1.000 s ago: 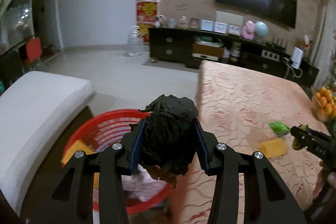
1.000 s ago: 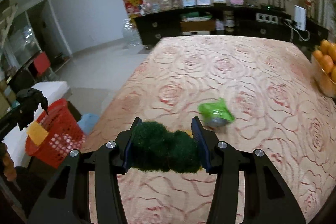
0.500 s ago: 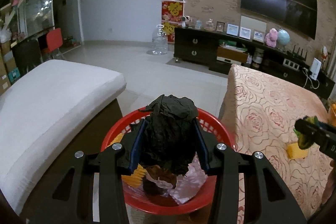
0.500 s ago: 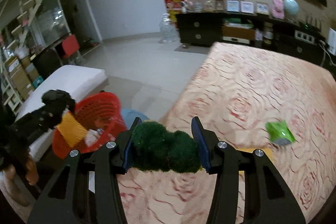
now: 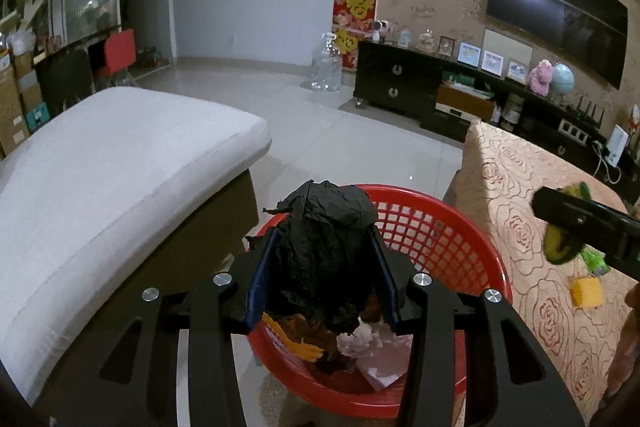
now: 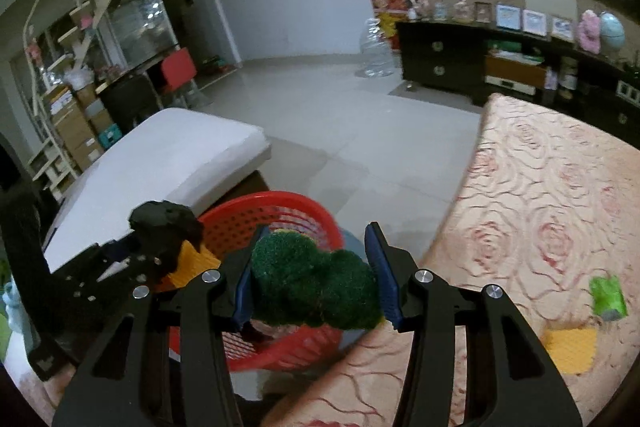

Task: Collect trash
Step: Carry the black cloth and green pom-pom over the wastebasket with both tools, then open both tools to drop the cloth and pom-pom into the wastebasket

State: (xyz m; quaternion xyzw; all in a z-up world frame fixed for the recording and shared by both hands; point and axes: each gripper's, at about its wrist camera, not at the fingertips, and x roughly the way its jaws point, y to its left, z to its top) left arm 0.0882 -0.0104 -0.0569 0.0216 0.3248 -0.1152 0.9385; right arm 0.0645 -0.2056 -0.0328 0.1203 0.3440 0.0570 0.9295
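Note:
My left gripper (image 5: 324, 267) is shut on a crumpled black wad of paper (image 5: 326, 227), held above the red mesh basket (image 5: 432, 227). The basket holds yellow, brown and pale scraps. In the right wrist view my right gripper (image 6: 316, 275) is shut on a dark green scouring pad (image 6: 316, 287), over the near rim of the same red basket (image 6: 280, 211). The left gripper with its black wad (image 6: 164, 223) shows at the left there. The right gripper's tip with the green pad (image 5: 560, 247) shows at the right in the left wrist view.
A table with a rose-patterned cloth (image 6: 552, 211) stands right of the basket; a yellow sponge (image 6: 568, 347) and a green wrapper (image 6: 608, 297) lie on it. A white-cushioned bench (image 5: 112, 163) sits left of the basket. Tiled floor and a dark TV cabinet (image 5: 400, 87) lie beyond.
Both grippers have swung left from over the table toward the red basket, each keeping its load. The basket now sits under the left gripper and just ahead of the right one.

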